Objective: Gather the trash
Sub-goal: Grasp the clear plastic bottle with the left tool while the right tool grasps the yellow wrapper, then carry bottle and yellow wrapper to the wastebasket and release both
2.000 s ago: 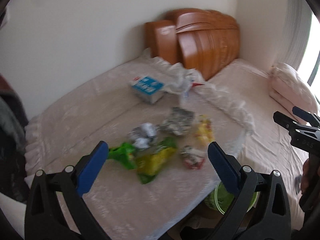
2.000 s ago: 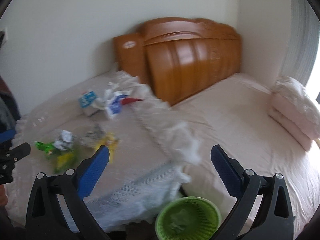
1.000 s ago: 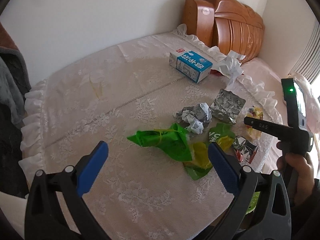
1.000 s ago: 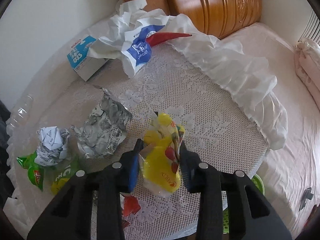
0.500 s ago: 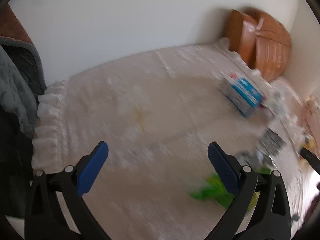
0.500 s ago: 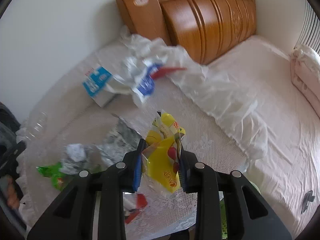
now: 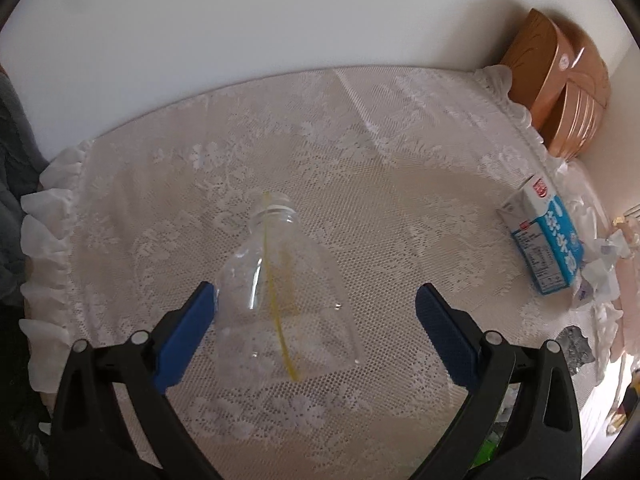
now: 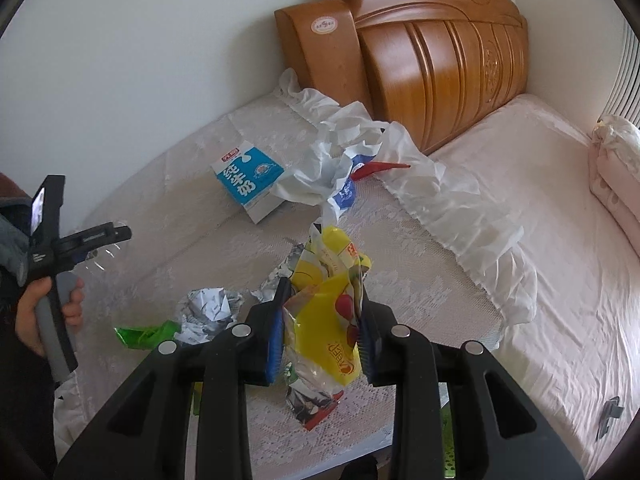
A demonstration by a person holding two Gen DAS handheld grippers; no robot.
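Here, the pink bed (image 8: pixel 540 240) fills the right of the right wrist view, its carved wooden headboard (image 8: pixel 432 64) in the upper middle against the white wall. A lace-covered table (image 7: pixel 380 184) takes up the centre of the left wrist view and the lower left of the right one. In the right wrist view the right gripper (image 8: pixel 322 336) sits at the bottom centre, its jaws clamped tight on a crumpled yellow snack wrapper (image 8: pixel 332 312) held clear of the lace. The left gripper (image 7: pixel 314 320) stands with its jaws wide apart at the bottom of its own view, nothing pressed between them; a clear plastic bottle (image 7: pixel 280 292) lies on the lace just ahead, nearer the left pad, mouth pointing up the frame. A person's hand (image 8: pixel 44 312) grips that tool's handle at the left edge of the right wrist view. A blue and white milk carton (image 8: pixel 248 180) lies left of centre, with a crumpled white plastic bag (image 8: pixel 332 168) touching it on the right. Lower down lie a ball of printed paper (image 8: pixel 208 304) and a green wrapper (image 8: pixel 144 332), side by side.
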